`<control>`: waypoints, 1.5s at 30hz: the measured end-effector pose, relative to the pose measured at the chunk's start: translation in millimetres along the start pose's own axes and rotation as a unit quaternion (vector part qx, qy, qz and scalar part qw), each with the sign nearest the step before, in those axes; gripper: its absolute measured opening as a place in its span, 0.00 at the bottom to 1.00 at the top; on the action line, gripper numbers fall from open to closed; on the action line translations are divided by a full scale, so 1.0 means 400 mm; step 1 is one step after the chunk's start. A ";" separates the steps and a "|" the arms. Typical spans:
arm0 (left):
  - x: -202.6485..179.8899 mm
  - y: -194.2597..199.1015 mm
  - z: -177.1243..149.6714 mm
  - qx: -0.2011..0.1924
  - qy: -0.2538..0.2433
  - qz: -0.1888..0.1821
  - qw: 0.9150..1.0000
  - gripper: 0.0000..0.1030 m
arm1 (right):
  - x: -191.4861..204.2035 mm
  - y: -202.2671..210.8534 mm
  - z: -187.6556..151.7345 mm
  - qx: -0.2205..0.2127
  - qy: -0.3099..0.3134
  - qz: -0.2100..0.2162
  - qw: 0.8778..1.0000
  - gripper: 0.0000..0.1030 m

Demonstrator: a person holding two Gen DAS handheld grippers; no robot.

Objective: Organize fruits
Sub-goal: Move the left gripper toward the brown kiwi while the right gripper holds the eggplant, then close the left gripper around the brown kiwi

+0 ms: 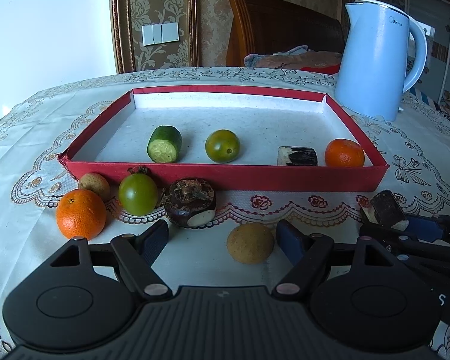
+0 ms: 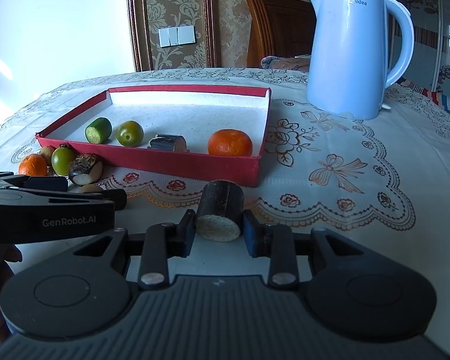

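Fruit sorting on the lace tablecloth, red tray (image 1: 225, 177) partly filled

Tray held a cucumber chunk (image 1: 164, 144), green tomato (image 1: 222, 145) and tangerine (image 1: 344, 153); right gripper (image 2: 219, 228) pinched a dark sugarcane piece (image 2: 220, 210) just before the tray, left gripper (image 1: 222, 240) sat spread beside a longan (image 1: 250, 243).

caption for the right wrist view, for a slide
Right gripper clamps a dark cane piece before the red tray.
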State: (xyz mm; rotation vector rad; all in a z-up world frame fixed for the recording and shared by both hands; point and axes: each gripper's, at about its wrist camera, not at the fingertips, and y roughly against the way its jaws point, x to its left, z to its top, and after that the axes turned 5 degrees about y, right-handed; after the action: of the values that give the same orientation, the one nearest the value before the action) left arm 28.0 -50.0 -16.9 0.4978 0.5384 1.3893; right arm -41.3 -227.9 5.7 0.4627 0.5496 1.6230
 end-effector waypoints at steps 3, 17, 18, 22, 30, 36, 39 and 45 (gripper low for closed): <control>0.000 0.000 0.000 -0.001 -0.002 0.001 1.000 0.77 | 0.002 -0.001 0.000 0.000 0.002 -0.002 1.000 0.31; 0.004 0.002 -0.002 -0.008 0.002 0.001 1.000 0.69 | 0.020 -0.001 0.000 0.001 0.021 -0.016 1.000 0.31; 0.005 0.002 -0.002 -0.009 0.003 0.002 1.000 0.68 | 0.021 -0.001 0.000 0.001 0.022 -0.016 1.000 0.31; 0.004 0.006 -0.005 -0.010 0.003 0.001 1.000 0.66 | 0.023 -0.001 0.000 0.001 0.026 -0.019 0.999 0.31; 0.005 0.012 -0.009 -0.013 0.004 0.003 1.000 0.59 | 0.024 0.000 0.000 0.001 0.028 -0.020 0.999 0.31; 0.009 0.018 -0.011 -0.015 0.007 0.007 1.000 0.49 | 0.024 0.001 0.000 0.001 0.028 -0.020 0.999 0.31; 0.011 0.022 -0.013 -0.017 0.007 0.009 1.000 0.42 | 0.024 0.001 0.000 0.001 0.027 -0.020 0.999 0.31; 0.013 0.032 -0.019 -0.018 0.002 0.005 1.000 0.31 | 0.024 0.001 0.000 0.001 0.026 -0.019 0.999 0.31</control>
State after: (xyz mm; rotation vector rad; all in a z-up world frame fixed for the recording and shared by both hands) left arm 14.0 -43.4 -15.2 0.4686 0.5135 1.4081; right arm -43.0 -218.4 5.8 0.4097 0.5964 1.6019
